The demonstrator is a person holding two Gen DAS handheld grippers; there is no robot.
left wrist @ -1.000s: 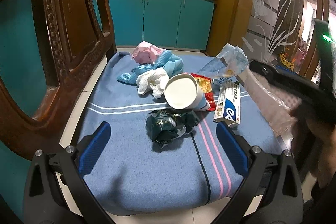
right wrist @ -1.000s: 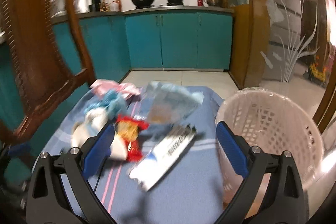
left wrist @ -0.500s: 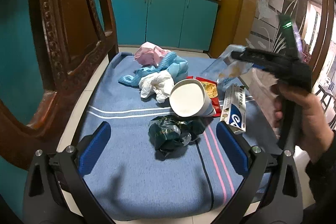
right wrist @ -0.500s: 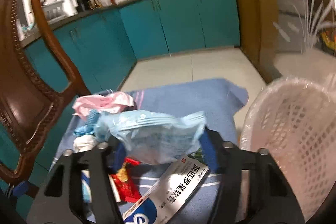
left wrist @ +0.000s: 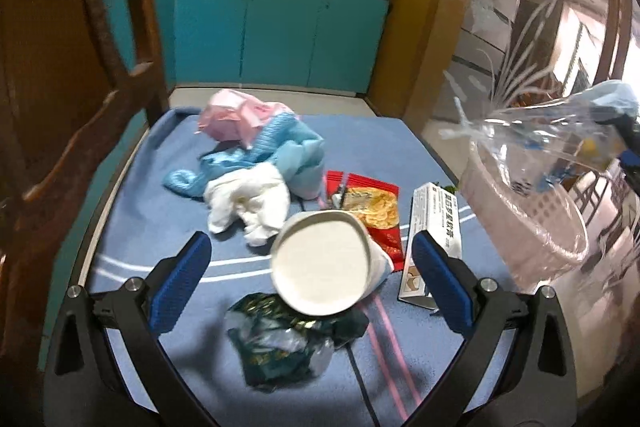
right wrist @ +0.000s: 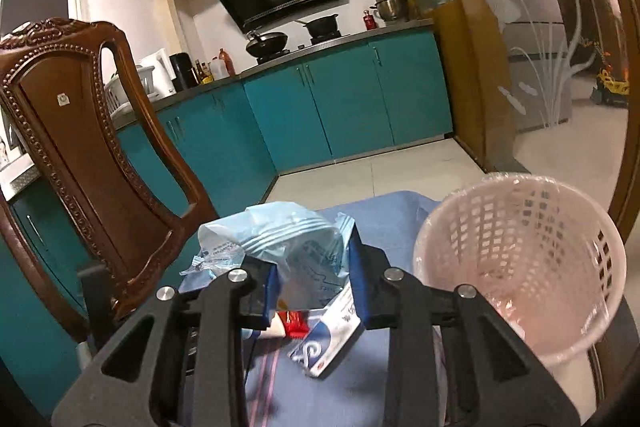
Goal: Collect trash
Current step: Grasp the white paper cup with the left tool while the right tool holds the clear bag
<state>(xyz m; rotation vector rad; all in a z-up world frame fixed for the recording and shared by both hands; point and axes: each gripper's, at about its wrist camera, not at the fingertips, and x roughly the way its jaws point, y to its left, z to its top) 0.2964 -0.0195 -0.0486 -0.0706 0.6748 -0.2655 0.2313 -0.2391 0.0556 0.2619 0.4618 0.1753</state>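
My right gripper (right wrist: 312, 275) has the clear plastic bag (right wrist: 296, 247) between its blue pads, and the jaws are closing in on it; the crumpled film bulges up and forward past my fingertips. The pads press its sides, so it hangs in my grip, clear of the blue cloth (right wrist: 344, 387) below. Off to the right of these jaws stands the pink basket (right wrist: 520, 267), lined with thin film, mouth open and upright. Under and just behind the jaws I can see the end of the white box (right wrist: 328, 343) and a bit of red wrapper (right wrist: 294, 321).

My left gripper (left wrist: 312, 263) stands wide, nothing between the pads. Right in the gap between them, slightly ahead, lies the white paper cup (left wrist: 320, 263) on its side, mouth facing me. Below it, nearer to me, is the crumpled green wrapper (left wrist: 280, 339). Beyond the cup lie a white tissue wad (left wrist: 248, 203), a light blue knitted piece (left wrist: 280, 151) and a pink crumple (left wrist: 232, 115), bunched together. Just inside my right-hand pad runs the white box (left wrist: 434, 223), with the red snack packet (left wrist: 368, 203) between it and the cup. Far right of these jaws, the bag (left wrist: 560, 143) shows held above the basket (left wrist: 532, 223).
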